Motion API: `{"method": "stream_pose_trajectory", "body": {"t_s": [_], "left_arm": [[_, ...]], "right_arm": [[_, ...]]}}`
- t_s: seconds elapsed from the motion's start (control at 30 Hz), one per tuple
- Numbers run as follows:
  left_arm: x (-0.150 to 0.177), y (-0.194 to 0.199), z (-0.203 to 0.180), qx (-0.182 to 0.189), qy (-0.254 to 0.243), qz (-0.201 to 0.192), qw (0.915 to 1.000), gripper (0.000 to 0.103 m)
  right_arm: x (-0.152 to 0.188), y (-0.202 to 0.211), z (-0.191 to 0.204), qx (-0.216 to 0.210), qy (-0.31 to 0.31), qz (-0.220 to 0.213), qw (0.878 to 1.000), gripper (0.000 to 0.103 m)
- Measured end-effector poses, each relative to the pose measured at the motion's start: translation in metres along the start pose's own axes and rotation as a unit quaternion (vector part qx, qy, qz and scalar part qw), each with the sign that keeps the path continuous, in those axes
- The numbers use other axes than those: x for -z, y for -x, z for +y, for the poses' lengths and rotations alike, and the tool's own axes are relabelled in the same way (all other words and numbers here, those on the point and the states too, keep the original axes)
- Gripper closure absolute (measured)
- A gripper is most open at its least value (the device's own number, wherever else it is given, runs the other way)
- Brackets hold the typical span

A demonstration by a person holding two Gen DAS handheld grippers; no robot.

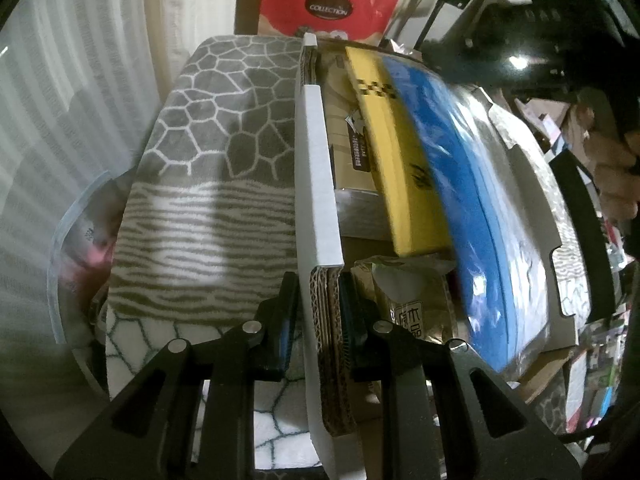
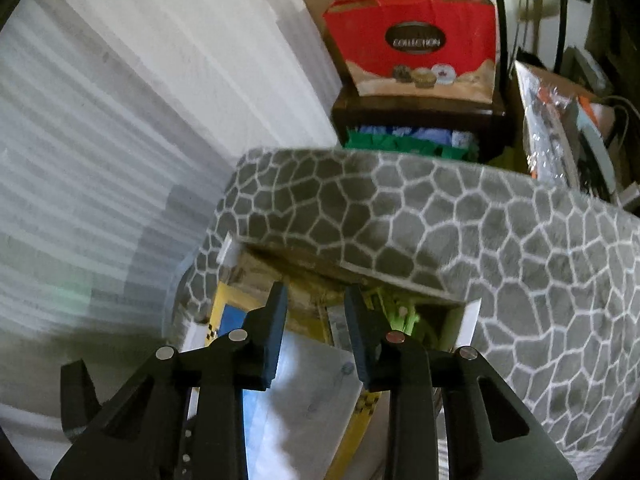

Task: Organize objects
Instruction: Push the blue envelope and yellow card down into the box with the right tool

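My left gripper (image 1: 318, 292) is shut on the white cardboard box flap (image 1: 318, 184), which stands on edge and runs away from the camera. A grey fleece blanket with a white cell pattern (image 1: 216, 136) hangs over the flap's left side. Inside the box lie a yellow pack (image 1: 394, 152), a blue pack in clear wrap (image 1: 452, 168) and brown paper items (image 1: 404, 292). In the right wrist view my right gripper (image 2: 316, 300) is open and empty, just below the lifted blanket (image 2: 440, 224), with the box contents (image 2: 304, 392) under it.
A red COLLECTION gift bag (image 1: 328, 8) stands behind the box, also in the right wrist view (image 2: 416, 44) on a dark shelf (image 2: 420, 116). White curtains (image 2: 120, 120) hang to the left. Cluttered goods (image 1: 580, 152) fill the right side.
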State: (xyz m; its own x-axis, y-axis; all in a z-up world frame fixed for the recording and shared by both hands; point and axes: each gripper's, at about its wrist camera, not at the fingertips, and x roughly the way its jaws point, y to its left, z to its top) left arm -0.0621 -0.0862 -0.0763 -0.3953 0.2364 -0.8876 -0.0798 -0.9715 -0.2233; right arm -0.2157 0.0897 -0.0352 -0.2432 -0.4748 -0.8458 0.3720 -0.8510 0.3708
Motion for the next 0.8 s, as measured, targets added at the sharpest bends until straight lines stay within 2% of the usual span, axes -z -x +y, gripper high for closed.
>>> {"method": "stream_pose_trajectory", "body": {"t_s": [0.17, 0.3, 0.37, 0.5, 0.63, 0.8], "left_arm": [[0.0, 0.0, 0.0, 0.001, 0.001, 0.0, 1.0, 0.085], [-0.001, -0.001, 0.0, 0.001, 0.002, 0.0, 1.0, 0.085], [-0.001, -0.001, 0.0, 0.001, 0.002, 0.0, 1.0, 0.085], [-0.002, -0.001, 0.0, 0.001, 0.002, 0.0, 1.0, 0.085], [-0.002, -0.001, -0.002, 0.001, 0.002, 0.0, 1.0, 0.084], [-0.002, -0.002, -0.001, 0.002, 0.001, 0.001, 1.0, 0.084]], "right_arm": [[0.017, -0.003, -0.003, 0.019, 0.01, 0.019, 1.0, 0.072], [0.016, 0.019, -0.007, 0.008, -0.002, -0.02, 1.0, 0.072], [0.014, 0.035, -0.007, -0.001, -0.008, -0.041, 0.999, 0.068], [0.016, 0.057, 0.002, -0.014, 0.001, -0.059, 0.998, 0.064], [0.028, 0.055, 0.027, -0.013, 0.042, -0.042, 0.998, 0.064], [0.043, 0.041, 0.041, -0.004, 0.063, -0.017, 0.998, 0.064]]}}
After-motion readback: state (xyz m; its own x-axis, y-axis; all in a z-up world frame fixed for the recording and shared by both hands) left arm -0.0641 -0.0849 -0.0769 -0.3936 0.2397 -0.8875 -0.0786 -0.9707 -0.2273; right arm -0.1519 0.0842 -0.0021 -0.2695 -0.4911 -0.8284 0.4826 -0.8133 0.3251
